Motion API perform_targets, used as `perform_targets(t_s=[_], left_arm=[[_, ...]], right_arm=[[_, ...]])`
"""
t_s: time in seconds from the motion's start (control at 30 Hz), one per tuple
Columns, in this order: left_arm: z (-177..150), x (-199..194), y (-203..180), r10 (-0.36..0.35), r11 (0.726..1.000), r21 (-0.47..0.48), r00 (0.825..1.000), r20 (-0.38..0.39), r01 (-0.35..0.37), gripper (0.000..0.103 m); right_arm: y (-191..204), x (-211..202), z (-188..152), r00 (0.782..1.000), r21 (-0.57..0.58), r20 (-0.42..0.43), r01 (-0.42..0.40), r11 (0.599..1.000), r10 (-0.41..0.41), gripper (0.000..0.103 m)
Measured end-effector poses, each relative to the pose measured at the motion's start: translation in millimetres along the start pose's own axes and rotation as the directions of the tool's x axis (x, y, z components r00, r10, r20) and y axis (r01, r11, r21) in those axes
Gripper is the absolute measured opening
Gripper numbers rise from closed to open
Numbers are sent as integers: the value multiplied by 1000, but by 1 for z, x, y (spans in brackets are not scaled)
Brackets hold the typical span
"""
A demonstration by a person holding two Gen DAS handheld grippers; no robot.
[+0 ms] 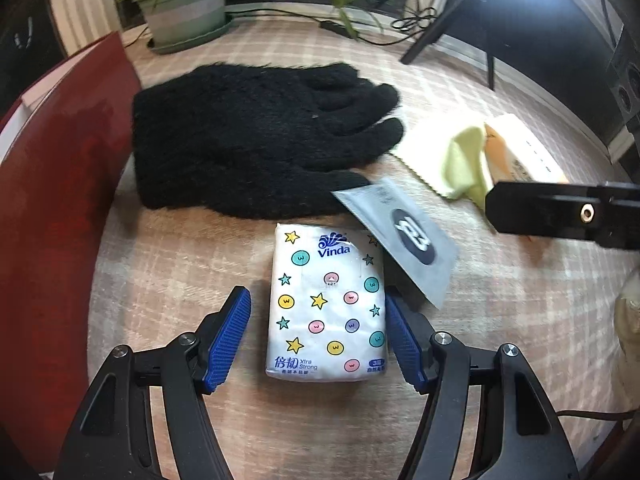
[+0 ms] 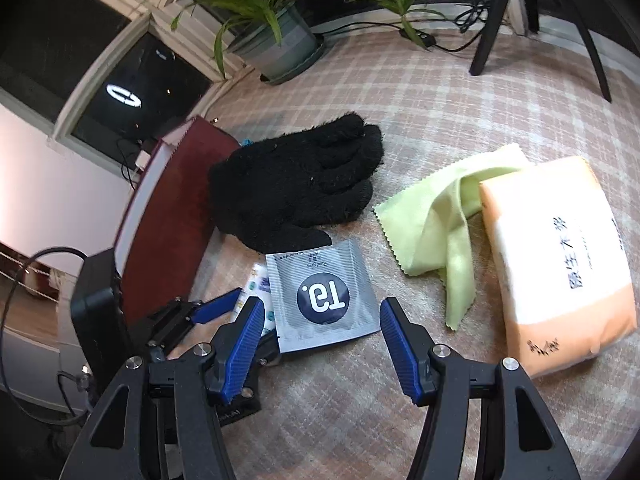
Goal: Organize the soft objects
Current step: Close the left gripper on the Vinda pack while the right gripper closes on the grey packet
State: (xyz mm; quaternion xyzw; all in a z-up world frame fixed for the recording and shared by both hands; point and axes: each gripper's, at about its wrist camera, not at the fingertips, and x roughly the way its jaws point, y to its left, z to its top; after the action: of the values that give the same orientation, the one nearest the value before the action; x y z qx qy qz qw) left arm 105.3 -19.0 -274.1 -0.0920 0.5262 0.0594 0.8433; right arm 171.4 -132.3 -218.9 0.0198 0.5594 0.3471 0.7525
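sorting looks barely begun, i judge; glove, tissue pack, sachet, yellow cloth and orange wipes pack all lie loose on the checked table, no pile or bin in sight; my left claw stands wide around the tissue pack, left pad clear of it, right pad at its edge, nothing squeezed; right claw hangs half open over the sachet, empty; the pack is white, plump, dotted with stars, lying flat just below the glove.
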Motion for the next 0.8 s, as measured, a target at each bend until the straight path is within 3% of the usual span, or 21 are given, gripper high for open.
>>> perform_targets(t_s=[0.07, 0.23, 0.4, 0.77, 0.8], left_arm=[[-4, 1, 8, 8, 1000, -17, 1000, -1, -8, 60], [-6, -3, 22, 10, 999, -49, 1000, -2, -10, 55], [-13, -9, 36, 11, 996, -87, 1000, 3, -11, 54], [-21, -16, 53, -5, 990, -138, 1000, 12, 7, 54], [-22, -16, 54, -7, 990, -142, 1000, 13, 9, 54]], right_arm=[[5, 9, 1, 1000, -29, -8, 26, 999, -26, 56], [18, 32, 4, 995, -137, -30, 93, 986, -98, 69], [28, 50, 8, 984, -221, -52, 154, 963, -169, 70], [38, 72, 12, 970, -329, -120, 164, 930, -214, 75], [42, 73, 10, 977, -348, -121, 124, 929, -175, 77]])
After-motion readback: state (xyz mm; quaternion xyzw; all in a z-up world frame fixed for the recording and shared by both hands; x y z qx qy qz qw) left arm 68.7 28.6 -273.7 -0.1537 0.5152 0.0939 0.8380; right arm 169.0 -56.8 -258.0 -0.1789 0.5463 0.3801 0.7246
